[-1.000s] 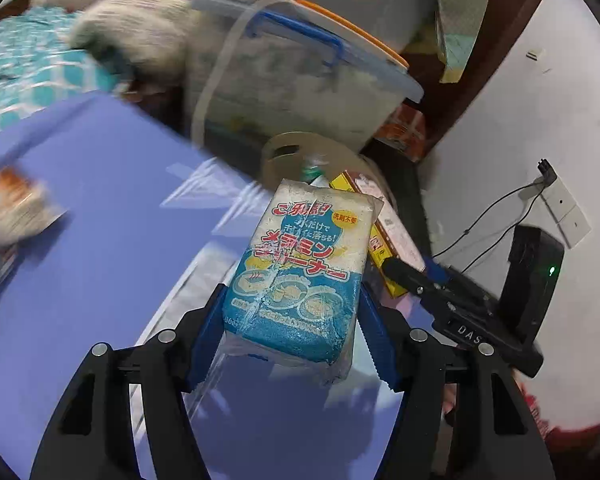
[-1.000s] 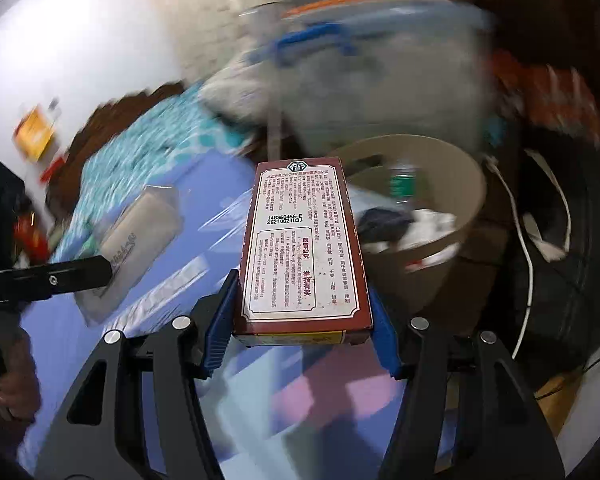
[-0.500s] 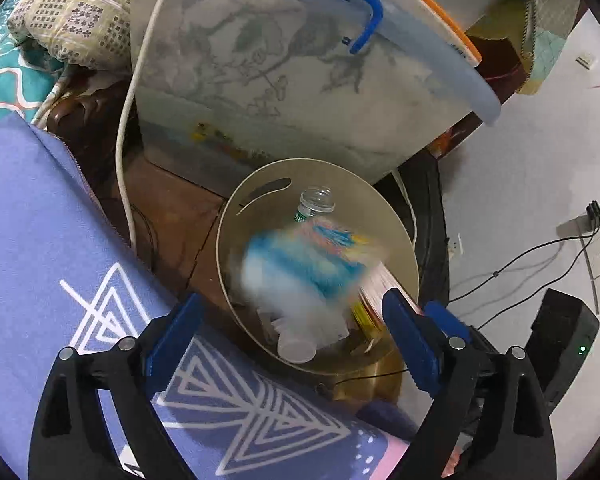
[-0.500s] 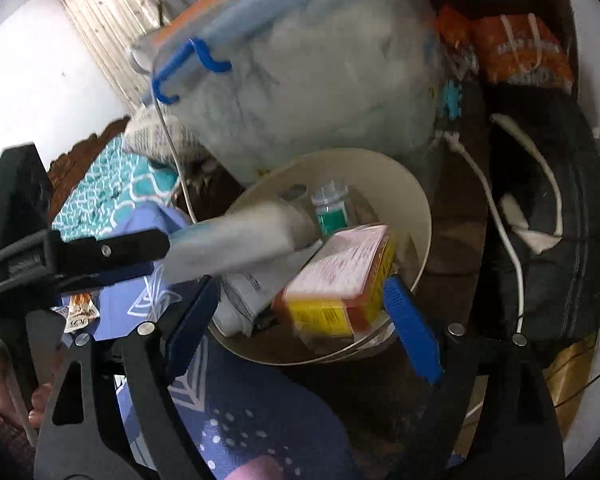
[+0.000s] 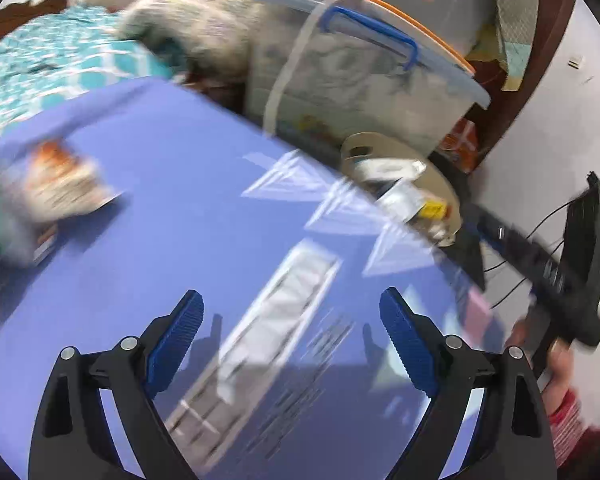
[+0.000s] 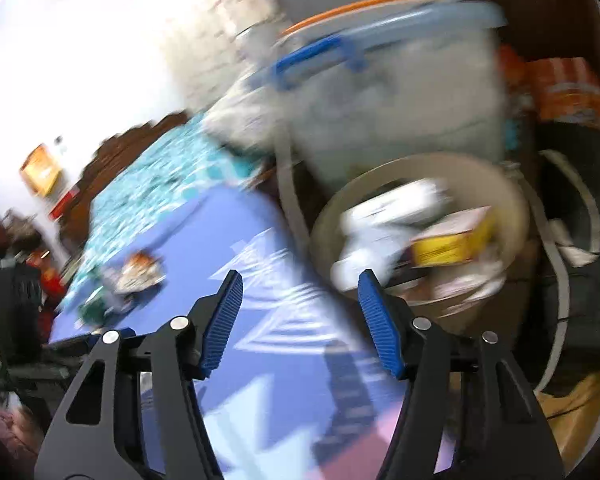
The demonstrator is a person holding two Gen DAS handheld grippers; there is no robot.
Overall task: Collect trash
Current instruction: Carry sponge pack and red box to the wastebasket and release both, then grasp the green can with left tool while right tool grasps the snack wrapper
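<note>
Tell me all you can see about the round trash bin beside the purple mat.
The trash bin is round, beige, open-topped, apparently plastic. It stands upright beside the purple mat, in front of a clear storage box. Inside lie a yellow-ended carton and white packaging; blur hides finer detail. Neither gripper touches it.

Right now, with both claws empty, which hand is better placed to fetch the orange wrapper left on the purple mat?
Left, probably. The left claw stands open over the purple mat, nearer the orange wrapper; the closing right claw sits beside the bin.
</note>
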